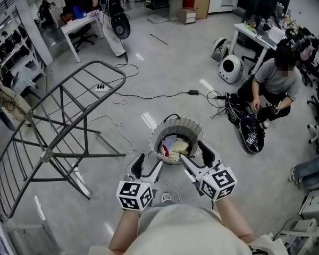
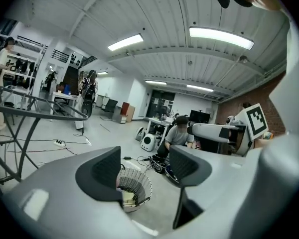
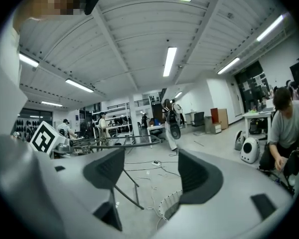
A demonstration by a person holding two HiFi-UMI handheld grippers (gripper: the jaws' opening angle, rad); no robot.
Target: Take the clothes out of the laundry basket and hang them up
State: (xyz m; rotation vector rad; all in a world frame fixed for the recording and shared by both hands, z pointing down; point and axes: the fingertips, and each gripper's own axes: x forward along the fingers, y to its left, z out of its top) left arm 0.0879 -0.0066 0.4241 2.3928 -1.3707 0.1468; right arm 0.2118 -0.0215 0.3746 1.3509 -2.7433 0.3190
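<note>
The clothes (image 1: 175, 147) lie bunched inside the laundry basket (image 1: 176, 125), which stands on the floor just ahead of the person. At the basket's near rim hover the left gripper (image 1: 148, 166) and right gripper (image 1: 195, 154), each with jaws spread and nothing between them. Nothing is taken yet, so the next move likely means dipping over the rim and pinching a garment. The drying rack (image 1: 85, 155) stands left of the basket across open floor, and cables (image 1: 149, 95) trail beyond it.

grey left tongs (image 1: 149, 164), grey right tongs (image 1: 193, 152), beige shirt (image 1: 178, 228)
</note>
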